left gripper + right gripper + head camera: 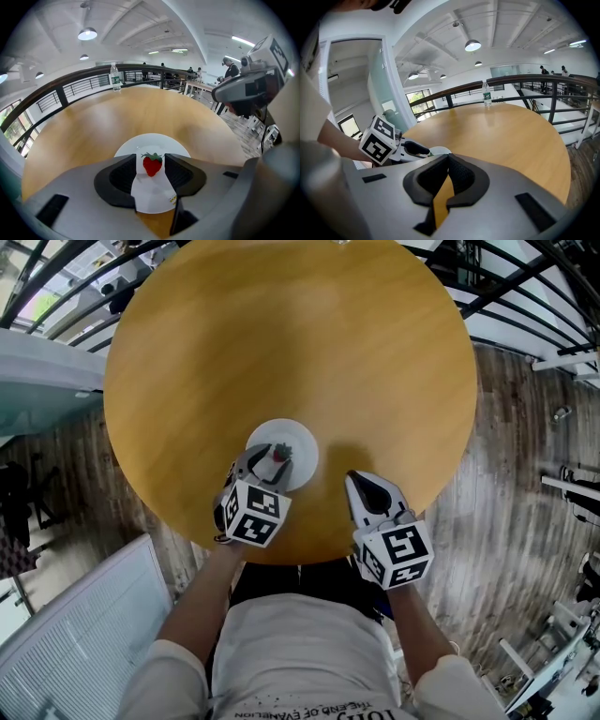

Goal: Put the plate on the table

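The left tool (151,159), jaws wide over the plate (154,140) and strawberry (152,165) lying on the desk (281,334), should lift straight off; right tool (444,161) closed, empty.

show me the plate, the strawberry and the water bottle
plate (152,142), left gripper view, bare far part of its white surface
strawberry (152,166), left gripper view, red body
water bottle (486,96), right gripper view, mid body
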`<action>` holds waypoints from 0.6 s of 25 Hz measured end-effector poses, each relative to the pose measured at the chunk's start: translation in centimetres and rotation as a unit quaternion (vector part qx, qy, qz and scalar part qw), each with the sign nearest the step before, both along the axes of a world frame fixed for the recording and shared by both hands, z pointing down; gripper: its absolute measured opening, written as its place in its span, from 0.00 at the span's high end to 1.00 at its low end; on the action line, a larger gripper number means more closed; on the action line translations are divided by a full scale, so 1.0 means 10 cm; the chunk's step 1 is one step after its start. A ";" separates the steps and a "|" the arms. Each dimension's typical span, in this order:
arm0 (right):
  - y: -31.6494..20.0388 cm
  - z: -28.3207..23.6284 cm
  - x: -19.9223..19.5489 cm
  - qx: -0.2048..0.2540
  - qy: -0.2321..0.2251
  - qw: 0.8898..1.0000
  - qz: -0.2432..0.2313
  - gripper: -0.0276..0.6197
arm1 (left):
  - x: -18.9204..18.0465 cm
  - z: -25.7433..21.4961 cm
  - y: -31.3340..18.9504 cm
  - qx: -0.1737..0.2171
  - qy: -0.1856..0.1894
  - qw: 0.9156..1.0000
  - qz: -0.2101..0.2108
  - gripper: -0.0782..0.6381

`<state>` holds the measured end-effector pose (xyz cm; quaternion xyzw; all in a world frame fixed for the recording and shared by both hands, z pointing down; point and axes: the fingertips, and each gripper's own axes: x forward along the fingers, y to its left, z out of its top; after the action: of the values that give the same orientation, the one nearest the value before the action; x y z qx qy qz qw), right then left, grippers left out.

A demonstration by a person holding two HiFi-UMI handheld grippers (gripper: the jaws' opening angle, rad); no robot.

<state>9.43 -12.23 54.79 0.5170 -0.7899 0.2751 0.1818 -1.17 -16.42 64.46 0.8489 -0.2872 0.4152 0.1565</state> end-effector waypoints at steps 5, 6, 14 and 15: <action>0.03 -0.16 -0.07 0.017 0.002 1.000 -0.005 0.93 | -0.10 -0.36 0.07 0.011 0.049 0.998 -0.034 0.61; 0.04 -0.21 -0.08 0.020 0.002 1.000 -0.007 0.93 | -0.12 -0.47 0.11 0.018 0.060 0.997 -0.039 0.62; 0.16 -0.77 -0.16 0.063 -0.005 0.998 -0.022 0.93 | -0.30 -1.44 0.45 0.072 0.137 0.987 -0.053 0.86; 0.19 -0.85 -0.17 0.068 -0.006 0.997 -0.025 0.93 | -0.31 -1.55 0.51 0.072 0.145 0.985 -0.050 0.86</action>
<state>7.72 -10.37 46.33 0.5069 -0.8203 0.2193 0.1485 -4.30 -11.30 48.98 0.8937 -0.3330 0.2574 0.1553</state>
